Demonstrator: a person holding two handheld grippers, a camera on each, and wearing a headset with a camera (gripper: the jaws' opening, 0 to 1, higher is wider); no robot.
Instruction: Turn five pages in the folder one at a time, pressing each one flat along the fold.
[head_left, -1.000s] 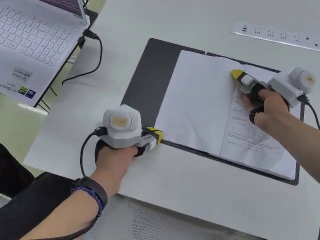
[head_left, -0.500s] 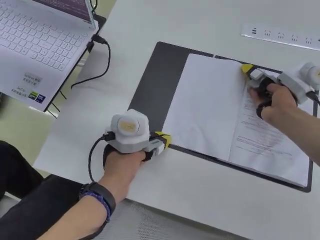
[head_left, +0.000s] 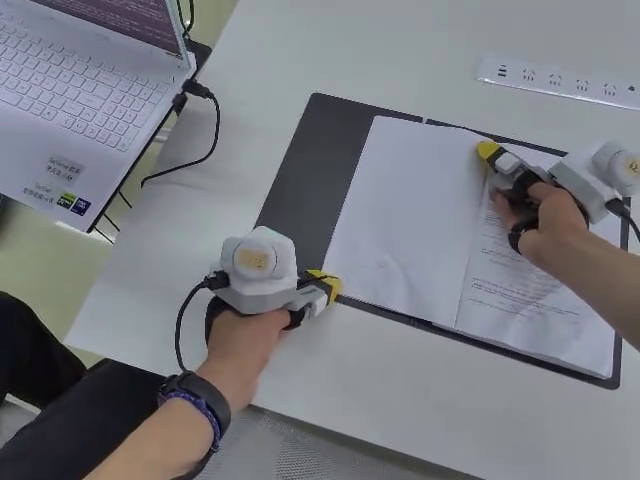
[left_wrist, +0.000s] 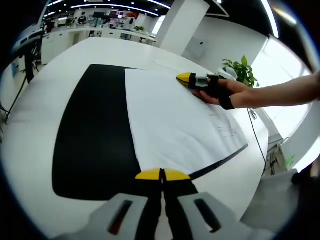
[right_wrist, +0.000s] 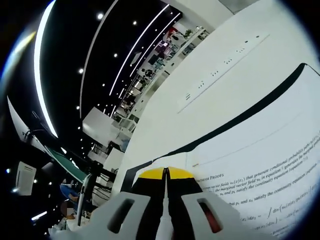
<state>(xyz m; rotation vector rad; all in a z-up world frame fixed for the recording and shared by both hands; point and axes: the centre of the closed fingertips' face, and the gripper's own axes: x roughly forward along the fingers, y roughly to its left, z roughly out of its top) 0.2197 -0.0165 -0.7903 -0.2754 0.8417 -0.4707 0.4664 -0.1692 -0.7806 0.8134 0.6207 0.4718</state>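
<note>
Black folder (head_left: 305, 170) lies open, long axis 9-to-3; my left gripper (head_left: 325, 287) closed at its 8 o'clock, right gripper (head_left: 489, 152) closed on fold, 1 o'clock.

We see a black folder (head_left: 310, 170) on a white table (head_left: 400, 50). Its left-hand page (head_left: 410, 215) is plain white with no print. The right-hand page (head_left: 520, 290) is white with rows of fine black type.

The left gripper (head_left: 330, 283) and the right gripper (head_left: 487, 150) match: white bodies and yellow tips, with black just behind the tips.

The laptop (head_left: 70, 110) is white in casing and keys. It carries small stickers that may be green and blue; they are too small for us to be sure. Its cable (head_left: 195, 120) is black.

The power strip (head_left: 560, 80) is white. The wristband (head_left: 190, 395) is dark bluish purple. In the left gripper view, a plant (left_wrist: 240, 70) shows green.
</note>
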